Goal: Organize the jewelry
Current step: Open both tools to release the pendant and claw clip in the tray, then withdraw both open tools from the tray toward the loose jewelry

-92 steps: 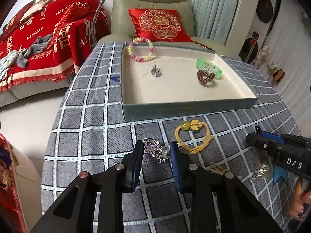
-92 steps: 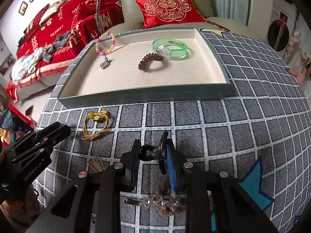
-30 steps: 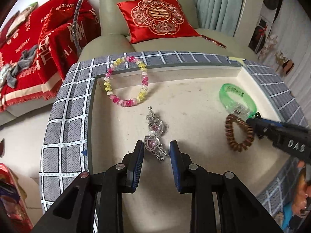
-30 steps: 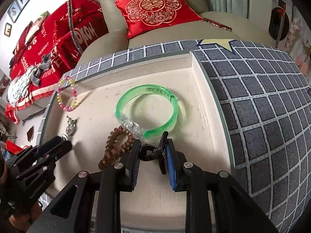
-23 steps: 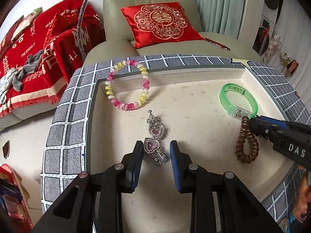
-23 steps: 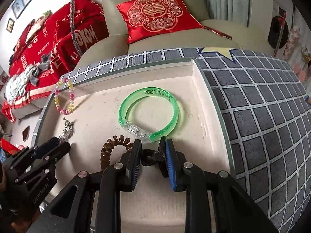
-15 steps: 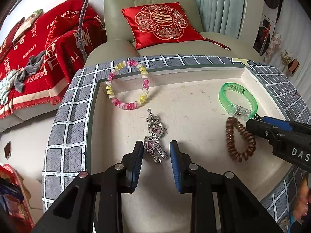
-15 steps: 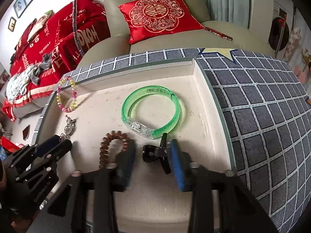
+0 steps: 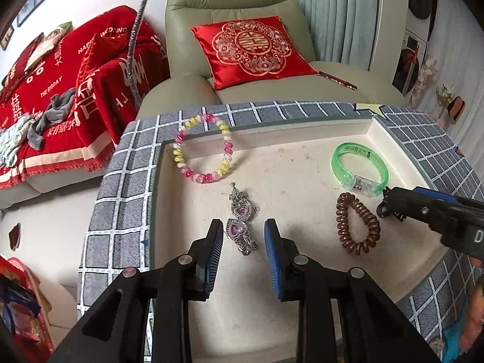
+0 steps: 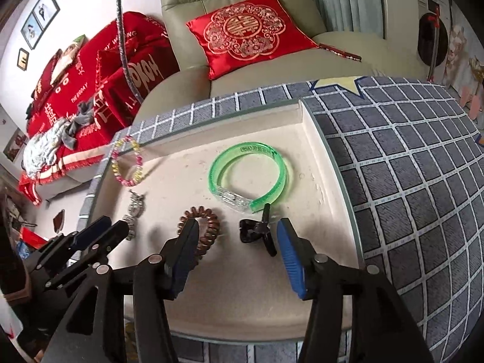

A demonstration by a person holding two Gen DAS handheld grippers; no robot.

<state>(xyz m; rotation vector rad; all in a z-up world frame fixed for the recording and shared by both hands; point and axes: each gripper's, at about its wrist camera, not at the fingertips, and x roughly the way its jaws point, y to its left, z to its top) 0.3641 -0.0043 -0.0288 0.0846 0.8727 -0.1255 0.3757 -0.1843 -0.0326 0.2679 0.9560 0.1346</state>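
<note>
Right gripper (image 10: 237, 236) spread wide over the cream tray (image 10: 329, 187), holding nothing; a black hair clip (image 10: 257, 233) lies loose on the tray floor between its fingers, the green bangle (image 10: 248, 178) just beyond, the brown coil hair tie (image 10: 202, 227) beside the left finger. Left gripper (image 9: 243, 237) partly open, the silver heart pendant (image 9: 239, 231) between its pads, lying on the tray; grip contact cannot be told. A second pendant (image 9: 239, 202) and the pink-yellow bead bracelet (image 9: 202, 154) lie farther in.

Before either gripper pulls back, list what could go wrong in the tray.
1. The open left gripper straddles the heart charm; a sideways exit could drag it.
2. The black clip lies between the right gripper fingers, near the green bangle; a nudge could knock them together.
</note>
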